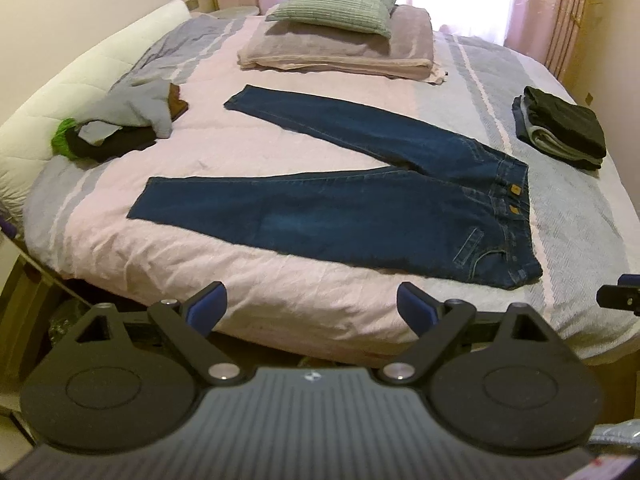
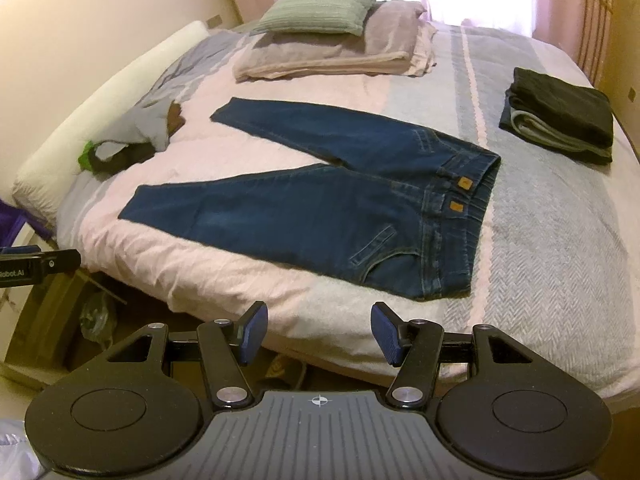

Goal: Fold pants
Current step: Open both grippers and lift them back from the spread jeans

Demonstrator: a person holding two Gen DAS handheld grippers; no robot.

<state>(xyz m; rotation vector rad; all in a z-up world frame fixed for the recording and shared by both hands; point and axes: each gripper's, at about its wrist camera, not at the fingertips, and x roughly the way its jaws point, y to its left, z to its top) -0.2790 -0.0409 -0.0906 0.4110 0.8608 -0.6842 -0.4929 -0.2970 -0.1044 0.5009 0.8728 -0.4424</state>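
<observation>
bed [image 1: 120,236]: carries everything in view; pink and grey striped cover, near edge just ahead of both tools.
pants [image 1: 340,208]: dark blue jeans, lying flat on the bed, unfolded, legs spread in a v. waistband to the right, hems to the left, so the long axis runs left to right across both views. near leg lies roughly parallel to the bed's near edge; far leg angles away toward the pillows.
pillows [image 1: 340,40]: stacked at the far end of the bed, well apart from the pants.
folded stack [image 1: 560,128]: dark garments at the right, beyond the waistband, not touching the pants.
loose clothes [image 1: 120,120]: grey, black and green heap at the left, near the far leg's hem but apart from it.
left gripper [image 1: 312,308]: fingers spread wide, holding nothing; above the bed edge, pants ahead of it, facing the middle of the near leg.
right gripper [image 2: 318,332]: fingers released and empty; waistband corner lies ahead and slightly right of it.
key relation: judged, the right tool is nearer the waistband, the left nearer the hems; both stand short of the cloth.
stage: judged, fold not yet begun; bringing one leg over the other looks the likely first step.
risk: judged, a pinch may catch the bed cover along with the denim.
</observation>
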